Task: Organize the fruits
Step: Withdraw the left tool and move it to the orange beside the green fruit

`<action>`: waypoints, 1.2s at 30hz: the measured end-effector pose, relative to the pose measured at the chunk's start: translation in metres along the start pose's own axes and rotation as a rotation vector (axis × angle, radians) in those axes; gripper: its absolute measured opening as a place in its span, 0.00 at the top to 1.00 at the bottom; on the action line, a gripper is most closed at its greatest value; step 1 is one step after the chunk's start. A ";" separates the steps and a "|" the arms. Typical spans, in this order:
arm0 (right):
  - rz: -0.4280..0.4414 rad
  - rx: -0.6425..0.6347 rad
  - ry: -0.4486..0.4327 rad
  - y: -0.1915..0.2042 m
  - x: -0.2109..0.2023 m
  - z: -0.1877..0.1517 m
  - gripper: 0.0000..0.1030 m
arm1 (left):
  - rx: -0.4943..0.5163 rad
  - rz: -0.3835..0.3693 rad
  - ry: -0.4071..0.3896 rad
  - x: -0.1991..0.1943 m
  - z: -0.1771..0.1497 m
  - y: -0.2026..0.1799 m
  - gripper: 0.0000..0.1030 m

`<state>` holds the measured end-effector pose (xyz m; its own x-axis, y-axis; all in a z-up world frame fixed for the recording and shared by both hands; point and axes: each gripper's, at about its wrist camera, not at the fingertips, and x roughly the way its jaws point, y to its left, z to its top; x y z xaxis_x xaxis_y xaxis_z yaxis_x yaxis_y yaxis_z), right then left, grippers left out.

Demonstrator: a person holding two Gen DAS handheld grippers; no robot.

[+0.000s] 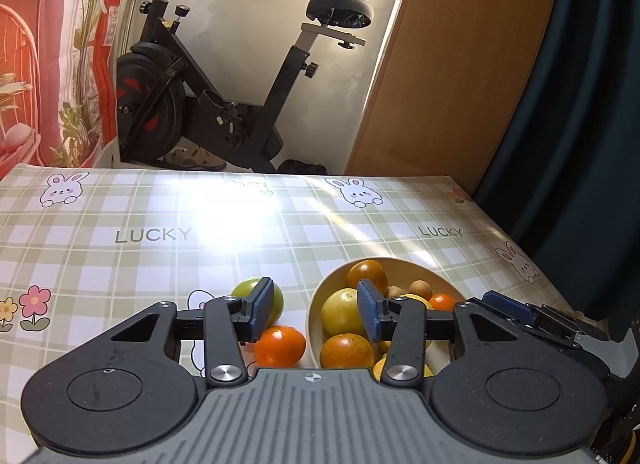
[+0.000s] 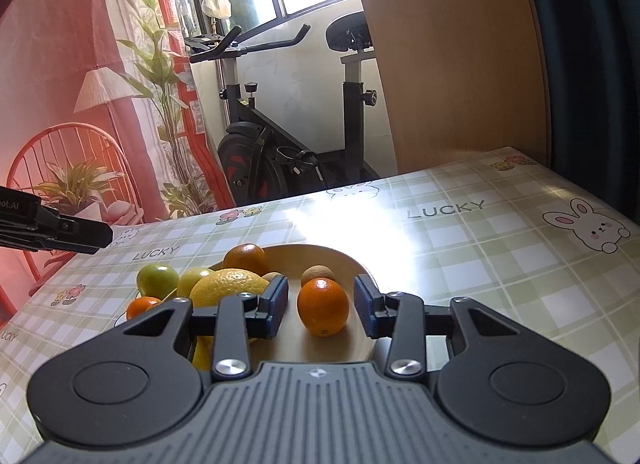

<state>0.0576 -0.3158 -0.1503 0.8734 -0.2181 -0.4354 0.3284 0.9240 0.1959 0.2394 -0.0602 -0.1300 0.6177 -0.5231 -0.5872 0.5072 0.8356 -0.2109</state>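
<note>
A cream bowl (image 1: 440,280) (image 2: 344,260) holds several fruits: oranges, lemons and small brown fruits. A green fruit (image 1: 246,290) and an orange (image 1: 280,346) lie on the tablecloth left of the bowl; both also show in the right wrist view, the green fruit (image 2: 157,279) and the orange (image 2: 141,306). My left gripper (image 1: 316,310) is open and empty above the bowl's left rim. My right gripper (image 2: 321,306) is open, its pads on either side of an orange (image 2: 323,306) in the bowl, with gaps both sides. The right gripper's fingers (image 1: 520,312) show at the bowl's right.
The table has a green plaid cloth (image 1: 120,264) with rabbits and "LUCKY" print. An exercise bike (image 1: 224,95) stands beyond the far edge, a wooden panel (image 1: 452,63) and dark curtain at right. The left gripper's tip (image 2: 76,236) shows at the left.
</note>
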 end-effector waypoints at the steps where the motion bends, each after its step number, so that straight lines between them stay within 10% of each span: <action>1: 0.003 -0.012 -0.003 0.005 -0.001 0.003 0.61 | -0.009 0.001 -0.010 -0.003 0.000 0.005 0.46; 10: 0.103 -0.186 0.002 0.072 0.009 0.031 0.61 | -0.084 0.056 -0.058 -0.021 -0.003 0.049 0.44; 15: 0.172 -0.299 0.069 0.116 0.033 0.029 0.61 | -0.087 0.118 -0.165 -0.040 -0.005 0.064 0.07; 25: 0.173 -0.547 0.302 0.178 0.093 -0.001 0.59 | -0.167 0.204 -0.169 -0.044 -0.015 0.086 0.06; 36: 0.120 -0.615 0.361 0.187 0.115 -0.013 0.50 | -0.229 0.172 -0.168 -0.047 -0.025 0.102 0.12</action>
<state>0.2145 -0.1639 -0.1753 0.6824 -0.0851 -0.7260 -0.1168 0.9677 -0.2233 0.2468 0.0537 -0.1429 0.7827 -0.3758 -0.4960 0.2507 0.9199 -0.3014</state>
